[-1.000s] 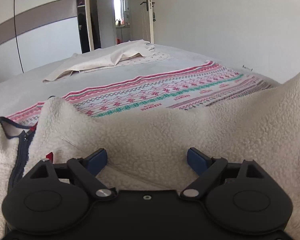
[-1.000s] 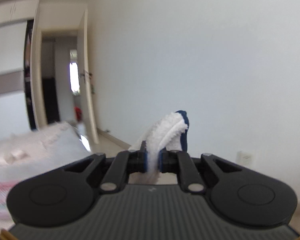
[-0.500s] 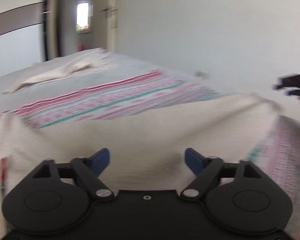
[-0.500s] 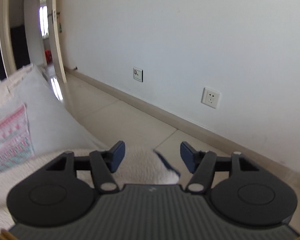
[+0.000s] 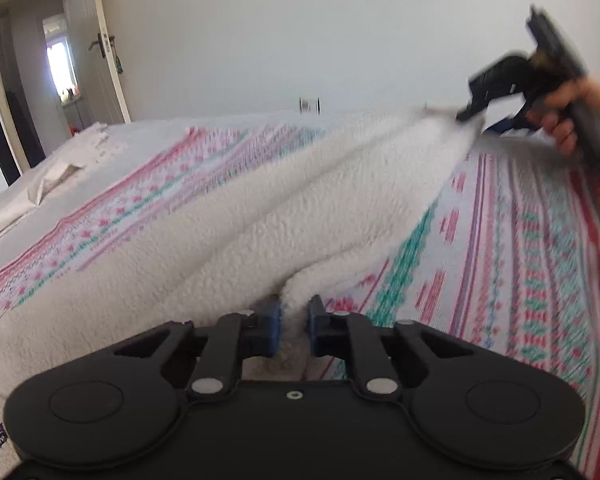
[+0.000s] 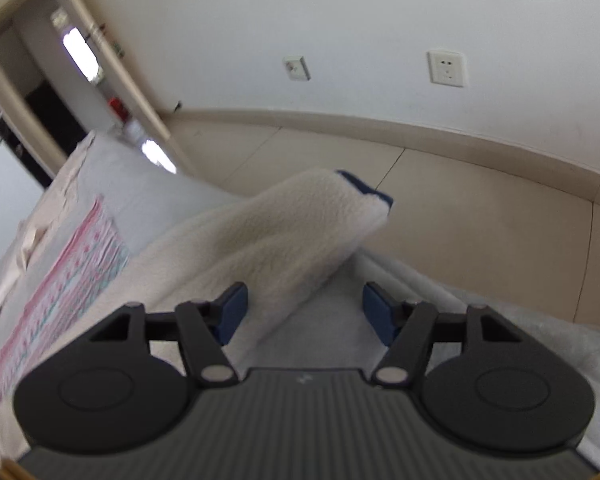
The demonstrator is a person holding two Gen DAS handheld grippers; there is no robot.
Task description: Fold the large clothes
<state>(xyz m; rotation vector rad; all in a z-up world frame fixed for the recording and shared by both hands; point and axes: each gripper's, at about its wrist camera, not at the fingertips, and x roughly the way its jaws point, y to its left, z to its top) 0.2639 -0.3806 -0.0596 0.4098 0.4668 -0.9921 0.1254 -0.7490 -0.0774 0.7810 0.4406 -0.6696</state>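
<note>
A cream fleece jacket (image 5: 228, 216) with navy trim lies stretched across the bed. My left gripper (image 5: 293, 322) is shut on a fold of its fleece at the near edge. My right gripper (image 6: 304, 312) is open, with the jacket's sleeve (image 6: 300, 220) lying loose between and beyond its fingers, its navy cuff hanging over the bed edge. The right gripper also shows in the left wrist view (image 5: 488, 110), held by a hand at the far end of the sleeve.
A pink, green and white patterned blanket (image 5: 520, 248) covers the grey bed (image 6: 148, 184). A crumpled beige cloth (image 5: 44, 176) lies at the far left. The tiled floor (image 6: 460, 208), the wall with sockets and an open doorway are beyond.
My left gripper has closed on the fleece. My right gripper has let go of the sleeve cuff and opened, dropping from pointing at the wall toward the bed edge.
</note>
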